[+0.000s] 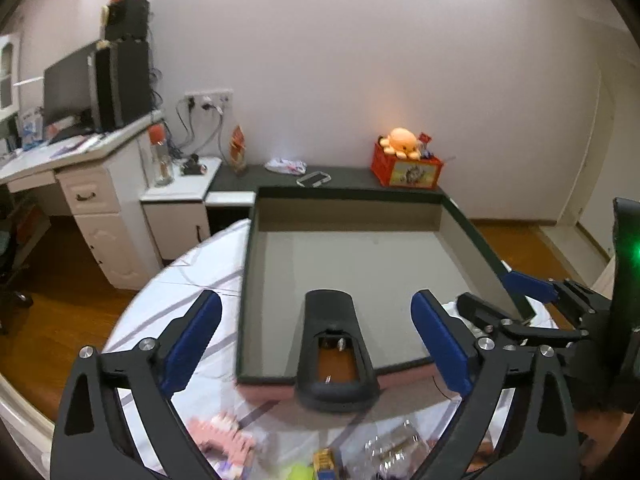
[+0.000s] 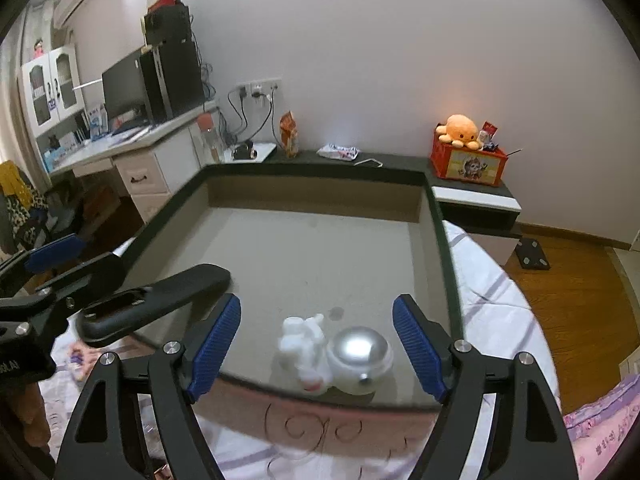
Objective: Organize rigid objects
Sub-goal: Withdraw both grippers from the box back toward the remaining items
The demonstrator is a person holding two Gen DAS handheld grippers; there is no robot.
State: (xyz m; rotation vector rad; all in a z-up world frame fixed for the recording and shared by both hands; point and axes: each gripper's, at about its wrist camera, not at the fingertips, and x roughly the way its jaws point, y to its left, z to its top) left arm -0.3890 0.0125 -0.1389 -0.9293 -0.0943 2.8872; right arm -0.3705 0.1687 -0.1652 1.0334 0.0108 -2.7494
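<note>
A black remote (image 1: 334, 332) with its battery compartment uncovered lies across the front rim of a big dark-rimmed tray (image 1: 352, 193). It sits between the blue pads of my left gripper (image 1: 316, 344), which is open and not touching it. In the right wrist view the same remote (image 2: 160, 296) rests at the tray's (image 2: 320, 170) left front. A white figurine with a silver dome (image 2: 340, 354) stands on the tray floor near the front rim. My right gripper (image 2: 318, 346) straddles it, open, with gaps on both sides. The right gripper (image 1: 504, 296) also shows beyond the tray's right corner.
A pink comb-like item (image 1: 228, 436), a small yellow box (image 1: 324, 460) and clear plastic (image 1: 392, 448) lie on the white patterned cloth in front of the tray. An orange crate with an octopus plush (image 2: 466, 160) stands behind it. A desk with a monitor (image 1: 68, 88) is at the left.
</note>
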